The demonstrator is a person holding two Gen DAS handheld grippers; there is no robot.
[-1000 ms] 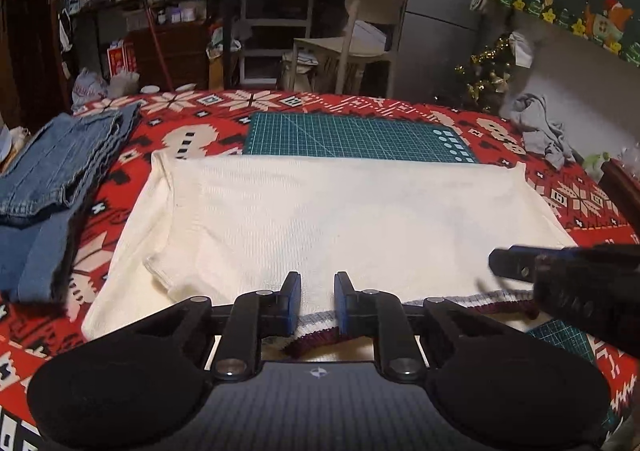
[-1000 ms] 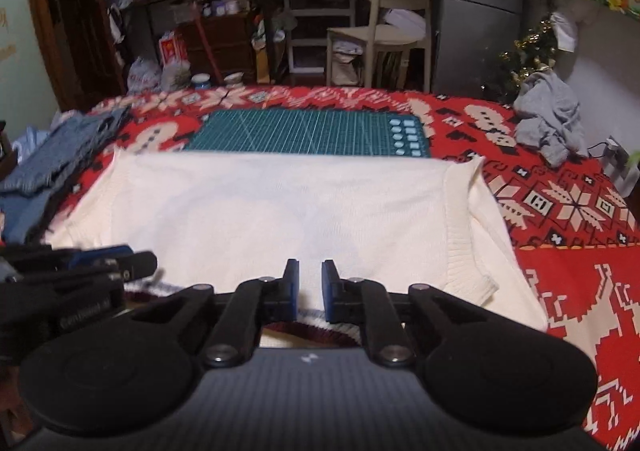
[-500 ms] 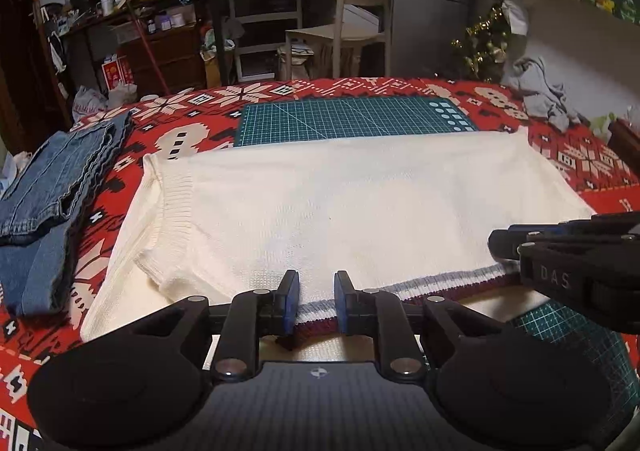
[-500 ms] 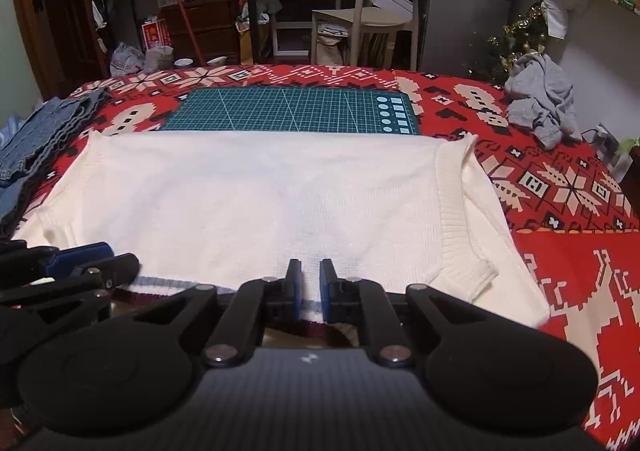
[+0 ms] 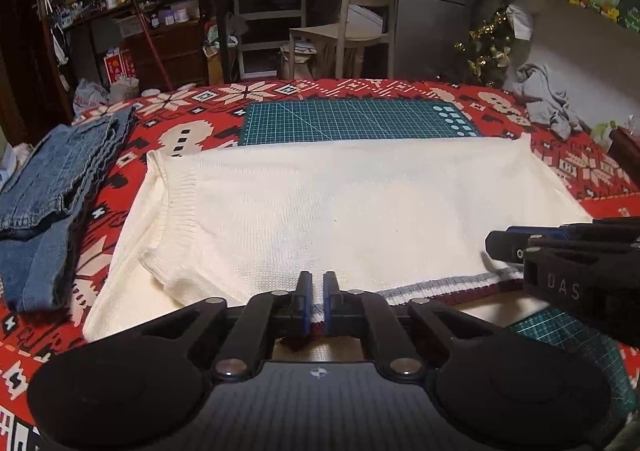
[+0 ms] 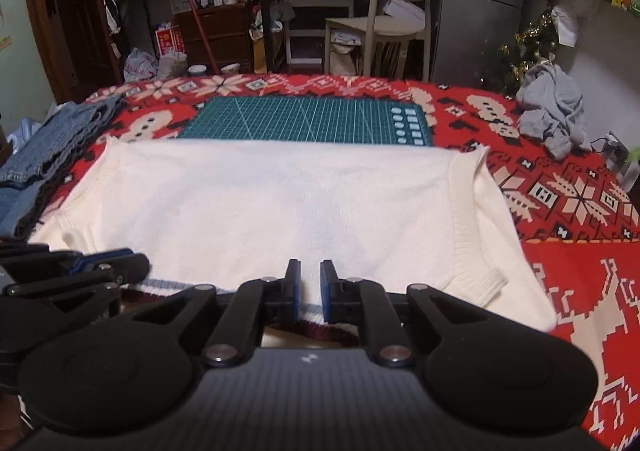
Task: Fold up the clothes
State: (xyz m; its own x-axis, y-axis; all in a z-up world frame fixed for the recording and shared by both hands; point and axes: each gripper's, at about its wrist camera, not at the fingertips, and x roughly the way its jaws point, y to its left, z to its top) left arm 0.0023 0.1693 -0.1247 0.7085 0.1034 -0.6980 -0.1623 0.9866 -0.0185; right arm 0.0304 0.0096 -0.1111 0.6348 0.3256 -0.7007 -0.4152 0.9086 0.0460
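The cream knitted sweater (image 5: pixel 340 203) lies flat on the red patterned tablecloth (image 6: pixel 580 195), striped hem nearest me. At six o'clock in the left wrist view my left gripper (image 5: pixel 314 301) has just closed its jaws and is pinched on that hem; my right gripper (image 6: pixel 310 291) nips the same edge further along. I judge the knit soft, light and stretchy, so holding the ribbed hem at two spread points suits it. Toward twelve o'clock it overlaps the green gridded cutting mat (image 5: pixel 352 119); folded blue jeans (image 5: pixel 52 187) sit at nine.
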